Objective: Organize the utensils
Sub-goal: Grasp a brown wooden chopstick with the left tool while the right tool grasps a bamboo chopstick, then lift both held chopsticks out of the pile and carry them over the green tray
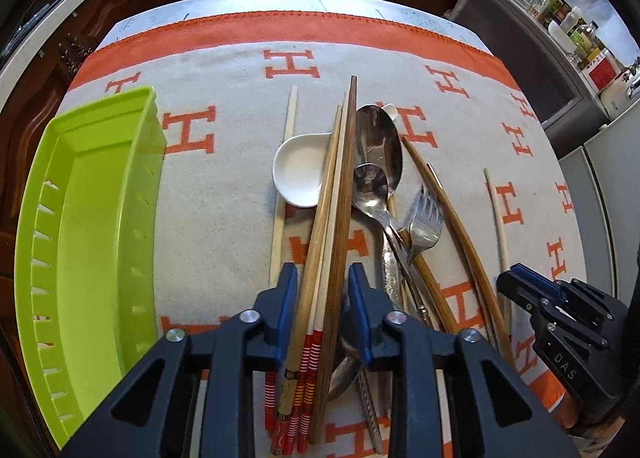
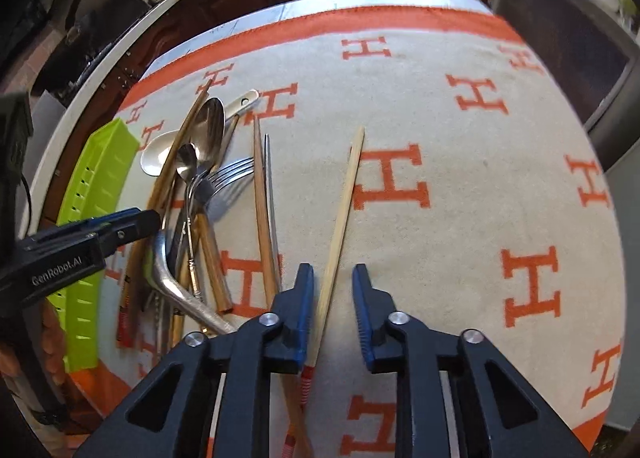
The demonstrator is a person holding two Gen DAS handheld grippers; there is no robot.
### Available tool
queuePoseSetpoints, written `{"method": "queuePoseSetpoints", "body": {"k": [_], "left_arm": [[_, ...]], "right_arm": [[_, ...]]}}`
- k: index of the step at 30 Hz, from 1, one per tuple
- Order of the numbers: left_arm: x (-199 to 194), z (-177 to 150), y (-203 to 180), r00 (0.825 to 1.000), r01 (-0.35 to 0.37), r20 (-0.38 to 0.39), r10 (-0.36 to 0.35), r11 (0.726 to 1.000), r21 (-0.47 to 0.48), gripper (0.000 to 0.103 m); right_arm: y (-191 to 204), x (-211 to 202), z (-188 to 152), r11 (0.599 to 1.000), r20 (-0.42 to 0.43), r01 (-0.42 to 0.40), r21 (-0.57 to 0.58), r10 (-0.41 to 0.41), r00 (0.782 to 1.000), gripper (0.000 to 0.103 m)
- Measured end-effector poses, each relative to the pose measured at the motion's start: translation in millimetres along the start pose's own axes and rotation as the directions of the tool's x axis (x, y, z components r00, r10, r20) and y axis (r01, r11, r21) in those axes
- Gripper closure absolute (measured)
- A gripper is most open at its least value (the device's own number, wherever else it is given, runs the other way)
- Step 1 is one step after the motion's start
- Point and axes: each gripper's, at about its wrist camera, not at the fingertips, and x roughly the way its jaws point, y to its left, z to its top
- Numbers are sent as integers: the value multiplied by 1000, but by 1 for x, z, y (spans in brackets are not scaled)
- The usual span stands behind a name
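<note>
The left gripper (image 1: 322, 290) straddled a bundle of long wooden chopsticks (image 1: 332, 217) lying lengthwise between its part-open jaws, while the right gripper (image 2: 332, 290), equally unclosed, straddled one pale bamboo chopstick (image 2: 340, 225).

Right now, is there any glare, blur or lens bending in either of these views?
Left wrist view: sharp, glare on the large metal spoon, tablecloth edges bowed by the fisheye. Right wrist view: softer, blurred toward the rim, same bowing.

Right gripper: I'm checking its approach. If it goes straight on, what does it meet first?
Most likely the pale chopstick lying between the right gripper jaws, then the cloth; depth is unclear.
</note>
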Motion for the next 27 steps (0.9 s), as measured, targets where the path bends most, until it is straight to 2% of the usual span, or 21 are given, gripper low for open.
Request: {"method": "queuePoseSetpoints", "body": {"k": [1, 3, 7, 12, 18, 27], "left_arm": [[1, 0, 0, 1000, 1, 0, -1, 1000, 2, 83], [3, 1, 0, 1000, -13, 0, 13, 1000, 5, 89], [7, 3, -2, 1000, -24, 4, 24, 1000, 12, 91], [2, 3, 4, 1000, -6, 23, 6, 1000, -7, 97], [-6, -1, 9, 1000, 18, 25, -17, 1000, -21, 98], [-7, -9, 13, 999, 44, 2, -44, 999, -28, 98]], "right_arm": [[1, -1, -1, 1000, 9, 9, -6, -9, 1000, 94], [1, 0, -2, 1000, 17, 10, -2, -10, 1000, 95], [-4, -1, -3, 1000, 23, -7, 18, 6, 1000, 97], [-11, -5, -6, 998, 22, -46, 54, 45, 999, 97], [-17, -8, -8, 992, 14, -90, 90, 89, 996, 97], [-16, -8, -13, 990, 6, -106, 92, 106, 994, 97]]}}
